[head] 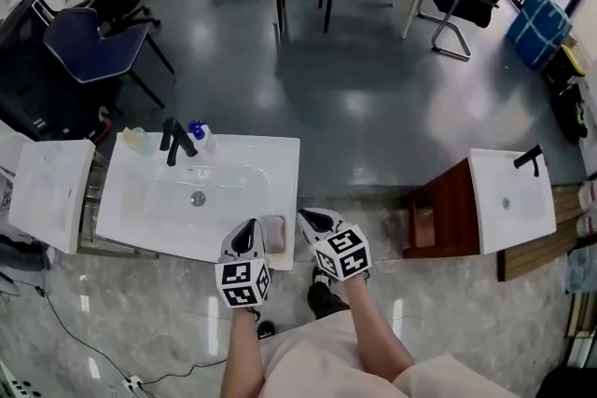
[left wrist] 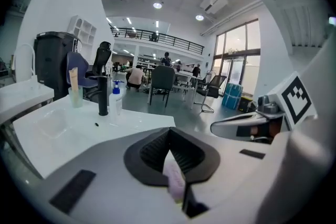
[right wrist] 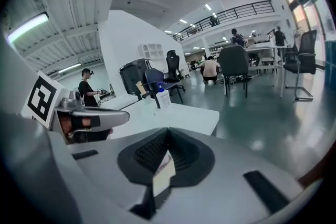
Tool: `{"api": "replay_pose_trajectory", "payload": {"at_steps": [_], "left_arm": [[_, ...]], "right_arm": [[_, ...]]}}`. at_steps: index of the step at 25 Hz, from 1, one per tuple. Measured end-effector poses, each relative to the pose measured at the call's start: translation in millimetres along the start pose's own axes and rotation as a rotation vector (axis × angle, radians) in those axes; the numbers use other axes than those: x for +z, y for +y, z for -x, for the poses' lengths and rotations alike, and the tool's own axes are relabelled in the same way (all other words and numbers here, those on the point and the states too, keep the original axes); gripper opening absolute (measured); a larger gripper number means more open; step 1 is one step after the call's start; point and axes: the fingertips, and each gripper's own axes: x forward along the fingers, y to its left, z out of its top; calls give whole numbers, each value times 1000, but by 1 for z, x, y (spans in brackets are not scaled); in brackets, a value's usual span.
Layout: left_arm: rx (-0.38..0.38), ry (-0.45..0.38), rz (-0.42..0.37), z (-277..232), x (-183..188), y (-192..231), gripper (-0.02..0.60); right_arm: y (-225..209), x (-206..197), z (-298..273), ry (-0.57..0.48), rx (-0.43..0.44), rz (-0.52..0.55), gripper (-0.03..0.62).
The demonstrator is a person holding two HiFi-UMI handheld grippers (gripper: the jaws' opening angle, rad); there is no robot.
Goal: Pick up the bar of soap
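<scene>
The bar of soap (head: 273, 234) is pale pink and lies on the front right corner of the white sink (head: 140, 210). My left gripper (head: 248, 230) hovers just left of the bar, jaws together and nothing held. My right gripper (head: 311, 219) hangs just right of the bar, past the sink's edge, its jaws also together. In the left gripper view the jaws (left wrist: 170, 148) meet, and a pink sliver shows in the slit below them. The right gripper view shows its jaws (right wrist: 167, 150) shut too, with the sink top (right wrist: 173, 113) ahead and to the left.
A black faucet (head: 175, 141), a blue-capped pump bottle (head: 198, 133) and a cup (head: 135, 140) stand at the sink's back edge. Another basin (head: 47, 191) sits at the left, and a wooden stand with a basin (head: 508, 199) at the right. Chairs, tables and people are beyond.
</scene>
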Motion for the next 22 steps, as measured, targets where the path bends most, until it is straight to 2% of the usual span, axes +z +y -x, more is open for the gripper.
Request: {"api": "replay_pose_trajectory", "payload": {"at_steps": [3, 8, 15, 21, 22], "left_arm": [[49, 30, 48, -6, -14, 4, 6], [114, 115, 65, -15, -45, 4, 6], [157, 182, 95, -16, -67, 2, 8], [134, 207, 105, -20, -78, -3, 85], [130, 213, 111, -21, -81, -4, 115]], "right_arm": [[-9, -14, -11, 54, 40, -6, 5], [-13, -23, -26, 113, 119, 8, 5], [-13, -34, -40, 172, 211, 48, 5], [-41, -39, -50, 182, 188, 29, 6], [-43, -39, -50, 179, 185, 21, 5]]}}
